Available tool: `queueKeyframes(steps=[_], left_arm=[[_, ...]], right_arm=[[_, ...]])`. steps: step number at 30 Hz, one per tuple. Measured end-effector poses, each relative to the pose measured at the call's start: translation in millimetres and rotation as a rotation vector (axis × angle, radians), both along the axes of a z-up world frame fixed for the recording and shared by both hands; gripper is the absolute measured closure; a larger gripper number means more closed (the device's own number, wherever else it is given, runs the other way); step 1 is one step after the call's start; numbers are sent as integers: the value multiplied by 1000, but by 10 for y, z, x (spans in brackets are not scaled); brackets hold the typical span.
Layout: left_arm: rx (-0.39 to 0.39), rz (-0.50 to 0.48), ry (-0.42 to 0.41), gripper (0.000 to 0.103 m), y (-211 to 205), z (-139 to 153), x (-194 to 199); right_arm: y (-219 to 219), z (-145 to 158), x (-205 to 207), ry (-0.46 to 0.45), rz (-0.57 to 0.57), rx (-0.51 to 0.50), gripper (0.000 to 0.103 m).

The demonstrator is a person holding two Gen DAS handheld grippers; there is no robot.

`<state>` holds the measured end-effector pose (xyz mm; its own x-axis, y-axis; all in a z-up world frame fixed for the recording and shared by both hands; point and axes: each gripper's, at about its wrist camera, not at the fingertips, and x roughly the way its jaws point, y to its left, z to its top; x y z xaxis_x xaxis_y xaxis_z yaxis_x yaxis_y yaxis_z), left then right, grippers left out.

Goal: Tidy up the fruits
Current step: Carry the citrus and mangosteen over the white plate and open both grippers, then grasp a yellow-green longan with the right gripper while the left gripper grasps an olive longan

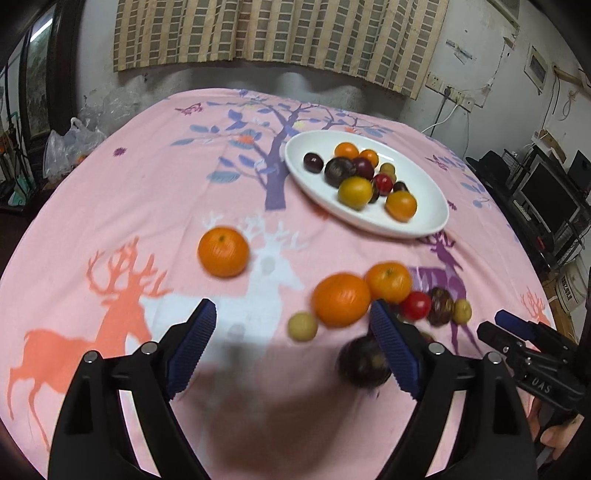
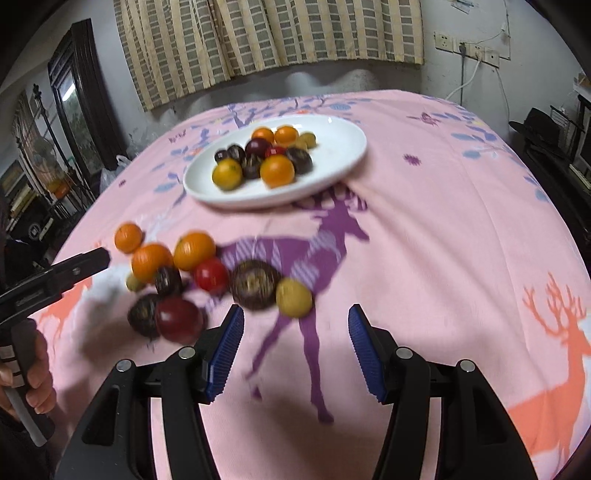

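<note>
A white oval plate (image 1: 424, 227) (image 2: 332, 133) at the far side of the pink deer-print cloth holds several small orange, yellow, red and dark fruits. Loose fruit lies nearer. One orange (image 1: 223, 252) sits alone, and two oranges (image 1: 341, 299) touch each other beside a red tomato (image 1: 416, 305). My left gripper (image 1: 292, 308) is open above the cloth, a small yellow fruit (image 1: 302, 325) just beyond its tips and a dark fruit (image 1: 364, 362) by its right finger. My right gripper (image 2: 296, 310) is open and holds nothing. A yellow fruit (image 2: 294, 297) and a dark round fruit (image 2: 255, 284) lie just ahead.
A checked curtain (image 1: 280, 33) hangs on the wall behind the table. Plastic bags (image 1: 70, 147) sit off the left edge, with shelves and monitors (image 1: 546, 192) off the right. A hand (image 2: 33, 380) holds the left gripper's handle. Bare cloth spreads to the right of my right gripper.
</note>
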<state>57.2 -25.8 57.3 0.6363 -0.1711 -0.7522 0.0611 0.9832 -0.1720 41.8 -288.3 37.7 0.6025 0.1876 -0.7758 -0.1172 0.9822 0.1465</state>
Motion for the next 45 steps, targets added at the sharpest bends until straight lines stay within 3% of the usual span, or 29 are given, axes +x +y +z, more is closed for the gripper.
queueKeyframes(steps=[11, 14, 17, 18, 27, 33, 37, 41, 42, 45], left_arm=[[8, -35, -12, 20, 105, -233, -129], [-5, -47, 26, 20, 109, -277, -87], [-16, -42, 45, 20, 124, -315, -61], [-10, -39, 45, 20, 117, -325, -57], [55, -65, 32, 21, 6, -367, -73], [62, -67, 84, 39, -37, -424, -5], [106, -68, 93, 41, -124, -433, 82], [123, -99, 96, 65, -219, -423, 193], [124, -114, 97, 78, -247, -416, 203], [137, -135, 98, 82, -308, -400, 174]], right_arm=[[165, -200, 114, 28, -24, -116, 43], [200, -246, 257, 37, -35, -136, 59], [178, -261, 308, 25, -51, -119, 70], [165, -259, 301, 20, -51, -107, 78], [44, -86, 81, -13, -47, 11, 78], [156, 9, -16, -41, 12, 23, 78], [180, 56, -60, -53, 43, 35, 78], [147, 81, -60, -60, 45, 43, 78], [134, 84, -57, -61, 44, 46, 78], [99, 88, -59, -62, 35, 54, 78]])
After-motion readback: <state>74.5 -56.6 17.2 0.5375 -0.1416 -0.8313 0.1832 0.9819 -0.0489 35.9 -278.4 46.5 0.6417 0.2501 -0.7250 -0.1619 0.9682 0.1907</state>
